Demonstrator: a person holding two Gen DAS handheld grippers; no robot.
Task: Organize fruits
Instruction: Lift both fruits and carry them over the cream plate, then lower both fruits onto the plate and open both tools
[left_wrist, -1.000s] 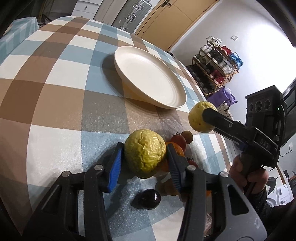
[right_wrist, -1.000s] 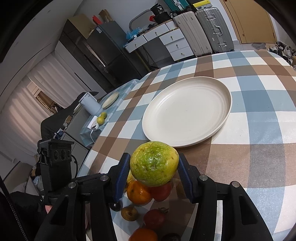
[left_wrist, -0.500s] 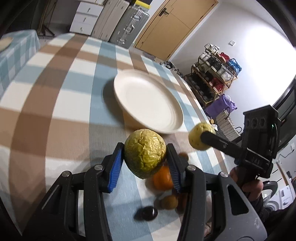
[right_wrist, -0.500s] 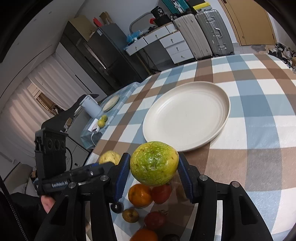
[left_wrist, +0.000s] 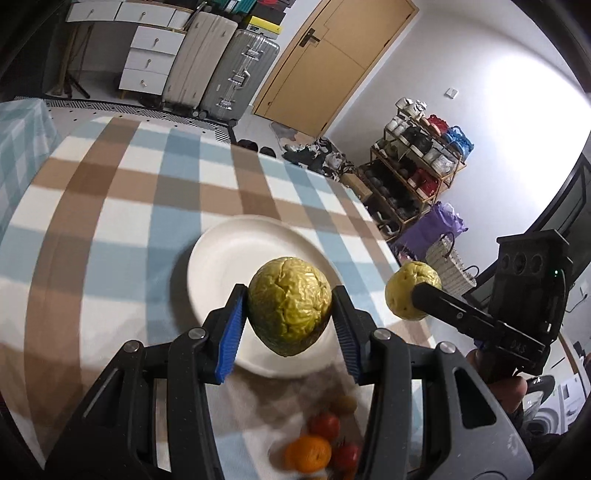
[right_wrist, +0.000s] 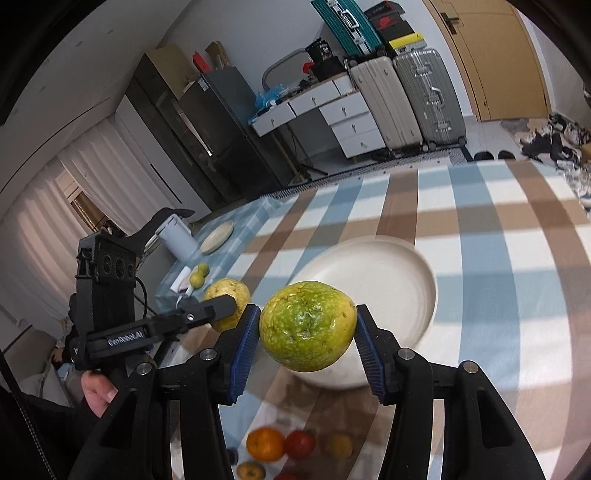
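My left gripper (left_wrist: 288, 325) is shut on a wrinkled yellow-green fruit (left_wrist: 289, 305) and holds it in the air over the near rim of the white plate (left_wrist: 229, 258). My right gripper (right_wrist: 304, 341) is shut on a smoother green-yellow fruit (right_wrist: 306, 325), also in the air near the plate (right_wrist: 391, 280). Each gripper shows in the other's view, the right one (left_wrist: 413, 295) to my left gripper's right, the left one (right_wrist: 227, 304) to my right gripper's left. Several small fruits lie below on the cloth: an orange (left_wrist: 308, 454), red tomatoes (left_wrist: 325, 424), a small brownish one (left_wrist: 343, 404).
The round table wears a blue, brown and white checked cloth (left_wrist: 110, 206). The small fruits also show in the right wrist view (right_wrist: 264, 443). A side table with a grey jug (right_wrist: 177, 238) stands at the left. Suitcases (left_wrist: 221, 85) and a shoe rack (left_wrist: 417, 162) stand beyond.
Both grippers have risen and moved forward with their fruits, toward the plate. The small fruits on the cloth now sit lower and nearer in both views.
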